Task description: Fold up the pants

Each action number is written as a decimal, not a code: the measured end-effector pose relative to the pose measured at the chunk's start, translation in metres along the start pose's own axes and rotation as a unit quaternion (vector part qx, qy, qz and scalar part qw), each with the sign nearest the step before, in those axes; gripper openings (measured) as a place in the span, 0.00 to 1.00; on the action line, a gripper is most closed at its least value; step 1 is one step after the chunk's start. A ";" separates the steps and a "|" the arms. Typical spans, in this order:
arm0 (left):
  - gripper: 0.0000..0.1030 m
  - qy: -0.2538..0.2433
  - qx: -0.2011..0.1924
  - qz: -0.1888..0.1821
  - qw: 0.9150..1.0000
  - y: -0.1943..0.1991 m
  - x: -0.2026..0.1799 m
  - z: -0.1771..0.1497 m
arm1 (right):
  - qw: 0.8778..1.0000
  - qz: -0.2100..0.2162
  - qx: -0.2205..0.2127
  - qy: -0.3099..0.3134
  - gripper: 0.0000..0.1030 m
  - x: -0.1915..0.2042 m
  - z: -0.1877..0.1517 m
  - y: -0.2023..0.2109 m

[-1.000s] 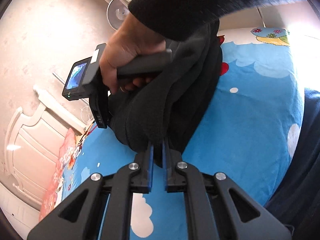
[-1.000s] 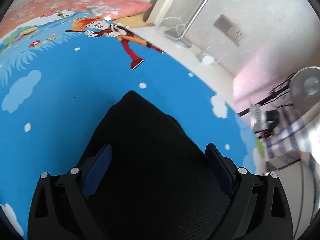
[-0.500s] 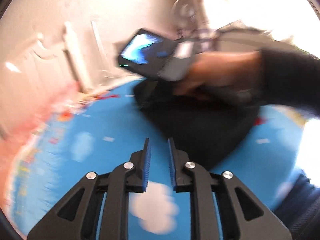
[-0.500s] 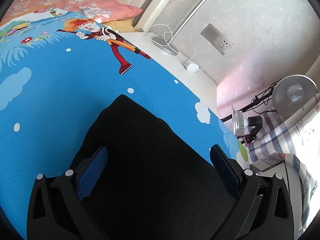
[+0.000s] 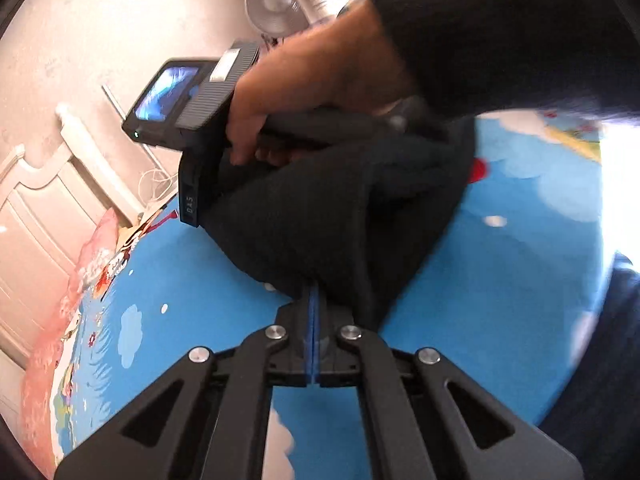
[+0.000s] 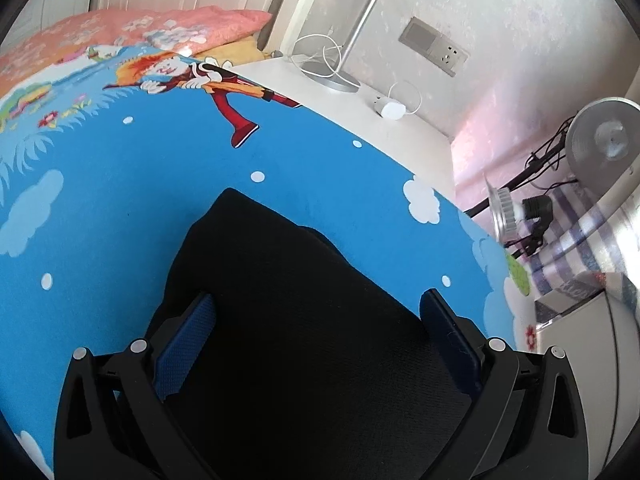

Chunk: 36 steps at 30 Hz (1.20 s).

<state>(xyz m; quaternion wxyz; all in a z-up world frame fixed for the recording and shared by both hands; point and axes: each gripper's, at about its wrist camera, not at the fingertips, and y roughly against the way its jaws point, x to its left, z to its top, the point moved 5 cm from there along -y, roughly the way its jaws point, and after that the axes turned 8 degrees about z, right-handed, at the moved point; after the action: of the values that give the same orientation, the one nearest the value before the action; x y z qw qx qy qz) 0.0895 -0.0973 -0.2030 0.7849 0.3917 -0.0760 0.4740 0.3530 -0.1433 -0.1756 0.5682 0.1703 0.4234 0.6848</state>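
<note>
The black pants (image 5: 336, 216) lie bunched on the blue cartoon bedsheet (image 5: 500, 300). My left gripper (image 5: 314, 300) is shut on a fold of the pants at their near edge. In the left wrist view the person's hand holds the right gripper's handle (image 5: 304, 128) on top of the pants. In the right wrist view the pants (image 6: 304, 340) fill the space between the fingers. My right gripper (image 6: 316, 332) is open, its blue pads (image 6: 184, 344) wide apart on either side of the fabric.
A pink pillow (image 6: 132, 28) and a white headboard (image 5: 36, 208) are at the bed's head. A white bedside table (image 6: 360, 108) holds a lamp base and a charger. A fan (image 6: 604, 140) and a striped cloth stand beyond the bed's edge.
My left gripper, slightly apart and clear of the pants half a second ago, has closed on a fold of them. The right gripper stays open over the pants.
</note>
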 end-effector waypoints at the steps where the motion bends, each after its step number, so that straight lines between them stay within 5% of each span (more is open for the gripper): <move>1: 0.00 0.007 -0.001 -0.008 1.000 0.007 0.002 -0.002 | 1.000 0.016 -0.010 -0.018 0.93 -0.007 0.001 0.005; 4: 0.27 0.099 -0.003 -0.015 0.995 0.023 0.043 -0.004 | 0.991 0.044 -0.064 -0.110 0.93 -0.043 0.000 0.040; 6: 0.57 0.173 -0.025 -0.011 0.985 0.029 0.078 -0.001 | 0.979 0.057 -0.077 -0.183 0.93 -0.076 -0.016 0.068; 8: 0.58 0.229 -0.035 -0.018 0.973 0.022 0.109 0.004 | 0.976 0.032 -0.082 -0.201 0.93 -0.099 -0.040 0.093; 11: 0.58 0.242 -0.038 -0.049 0.968 0.003 0.117 0.016 | 0.978 -0.035 -0.072 -0.193 0.93 -0.123 -0.082 0.115; 13: 0.57 0.238 -0.007 -0.083 0.968 -0.015 0.105 0.026 | 0.978 -0.073 -0.053 -0.191 0.93 -0.139 -0.111 0.120; 16: 0.30 0.245 0.003 -0.117 0.962 -0.034 0.092 0.031 | 0.976 -0.108 -0.019 -0.187 0.93 -0.156 -0.151 0.112; 17: 0.18 0.225 0.029 -0.136 0.964 -0.045 0.075 0.025 | 0.974 -0.114 -0.004 -0.193 0.93 -0.162 -0.164 0.105; 18: 0.18 0.206 0.057 -0.137 0.967 -0.055 0.063 0.016 | 0.973 -0.095 -0.006 -0.209 0.93 -0.166 -0.174 0.100; 20: 0.18 0.188 0.053 -0.121 0.973 -0.050 0.052 0.010 | 0.969 -0.066 -0.022 -0.239 0.93 -0.170 -0.187 0.096; 22: 0.18 0.193 0.061 -0.127 0.971 -0.047 0.053 0.010 | 0.969 -0.070 -0.029 -0.235 0.93 -0.168 -0.188 0.095; 26: 0.22 0.168 0.065 -0.120 0.976 -0.033 0.056 0.010 | 0.967 -0.059 -0.042 -0.244 0.93 -0.168 -0.192 0.094; 29: 0.26 0.200 0.064 -0.118 0.971 -0.022 0.076 0.014 | 0.960 -0.036 -0.044 -0.273 0.93 -0.176 -0.200 0.101; 31: 0.32 0.208 0.046 -0.096 0.972 -0.021 0.090 0.027 | 0.960 -0.056 -0.048 -0.270 0.93 -0.178 -0.203 0.111; 33: 0.48 0.213 0.019 -0.077 0.974 -0.026 0.105 0.050 | 0.957 -0.069 -0.051 -0.278 0.93 -0.181 -0.211 0.122; 36: 0.60 0.194 -0.012 -0.097 0.976 -0.037 0.101 0.100 | 0.951 -0.065 -0.048 -0.300 0.93 -0.180 -0.220 0.127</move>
<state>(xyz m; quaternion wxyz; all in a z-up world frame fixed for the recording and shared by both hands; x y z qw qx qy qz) 0.1993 -0.1060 -0.1052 0.8317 0.2879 0.1105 0.4617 0.1683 -0.3934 -0.1611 0.7199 0.3123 0.2108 0.5829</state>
